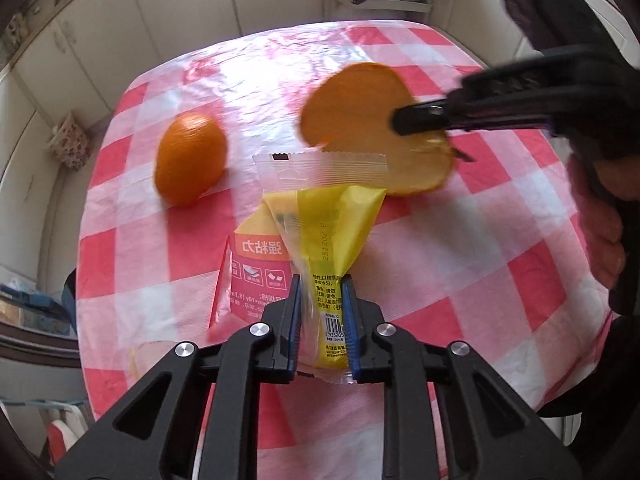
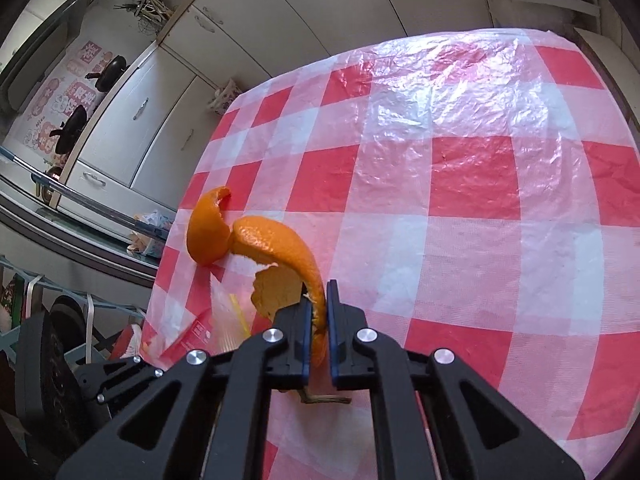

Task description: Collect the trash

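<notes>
I have the yellow wrapper (image 1: pixel 320 276) pinched between the blue pads of my left gripper (image 1: pixel 320 292); it fans out ahead of the jaws, its clear crimped end furthest forward. Just left of those jaws, partly under the wrapper, lies a red packet (image 1: pixel 256 276), flat on the cloth (image 1: pixel 500 280). My right gripper (image 2: pixel 319 300) is clenched on the rim of a big peel (image 2: pixel 280 252), which curls forward and left from the jaws and looks lifted clear. In the left wrist view the same peel (image 1: pixel 360 128) hangs ahead and right of the left jaws. A second peel (image 2: pixel 208 232) rests on the cloth beyond it, ahead and left of the right jaws; from the left wrist it sits ahead and left (image 1: pixel 190 158). I judge the job about half done: two pieces are grasped but not binned, no bin shows in either view, and the red packet and second peel remain to collect
</notes>
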Demonstrator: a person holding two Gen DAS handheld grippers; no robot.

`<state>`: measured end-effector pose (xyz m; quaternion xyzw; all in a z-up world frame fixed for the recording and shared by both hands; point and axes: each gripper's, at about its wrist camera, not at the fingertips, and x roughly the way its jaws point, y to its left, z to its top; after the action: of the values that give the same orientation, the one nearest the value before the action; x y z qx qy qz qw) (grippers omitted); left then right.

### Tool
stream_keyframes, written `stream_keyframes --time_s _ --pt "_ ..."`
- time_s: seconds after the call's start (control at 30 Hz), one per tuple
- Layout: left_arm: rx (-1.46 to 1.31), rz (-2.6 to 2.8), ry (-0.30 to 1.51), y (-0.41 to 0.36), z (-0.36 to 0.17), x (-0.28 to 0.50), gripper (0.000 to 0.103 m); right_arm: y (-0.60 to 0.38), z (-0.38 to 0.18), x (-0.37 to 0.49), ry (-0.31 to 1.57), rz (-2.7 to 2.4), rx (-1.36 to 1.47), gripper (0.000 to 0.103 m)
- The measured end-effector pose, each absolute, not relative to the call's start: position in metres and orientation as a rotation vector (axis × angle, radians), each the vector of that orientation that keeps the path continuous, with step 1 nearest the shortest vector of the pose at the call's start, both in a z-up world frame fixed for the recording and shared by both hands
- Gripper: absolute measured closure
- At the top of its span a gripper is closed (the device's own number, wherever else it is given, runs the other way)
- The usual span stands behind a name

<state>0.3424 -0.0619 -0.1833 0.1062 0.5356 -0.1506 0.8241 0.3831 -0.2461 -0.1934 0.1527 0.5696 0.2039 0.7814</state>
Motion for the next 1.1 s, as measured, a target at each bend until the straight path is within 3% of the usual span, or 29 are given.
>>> stream_keyframes --time_s 0.2,0.27,0.33,0.37,0.43,0.7,0.97,1.1 --pt "0.134 -0.317 1.15 -0.035 -0.174 0.337 0.086 -0.259 -0.186 0.375 1.238 0.421 0.235 0.096" --pt "0.11 -0.305 1.153 -0.028 -0.172 0.336 0.08 -0.26 -0.188 0.373 1.269 0.437 0.199 0.096" --pt "0.104 -0.288 1.151 -0.025 -0.171 0.337 0.065 -0.261 -0.189 0.37 1.281 0.438 0.179 0.09" --pt "0.106 -0.282 1.149 -0.024 -0.171 0.337 0.062 -0.261 -0.189 0.369 1.277 0.432 0.173 0.084" --pt "0.111 -0.267 1.149 -0.023 -0.172 0.338 0.053 -0.261 -0.191 0.369 1.263 0.41 0.164 0.059" --pt "0.092 -0.17 1.153 -0.005 -0.177 0.35 0.038 -0.266 -0.198 0.373 1.226 0.343 0.201 0.053" --pt "0.143 -0.136 1.211 -0.01 -0.196 0.353 0.034 -0.258 -0.197 0.373 1.183 0.325 0.136 0.053" --pt "0.136 -0.184 1.205 -0.013 -0.192 0.348 0.063 -0.25 -0.2 0.369 1.216 0.392 0.133 0.089"
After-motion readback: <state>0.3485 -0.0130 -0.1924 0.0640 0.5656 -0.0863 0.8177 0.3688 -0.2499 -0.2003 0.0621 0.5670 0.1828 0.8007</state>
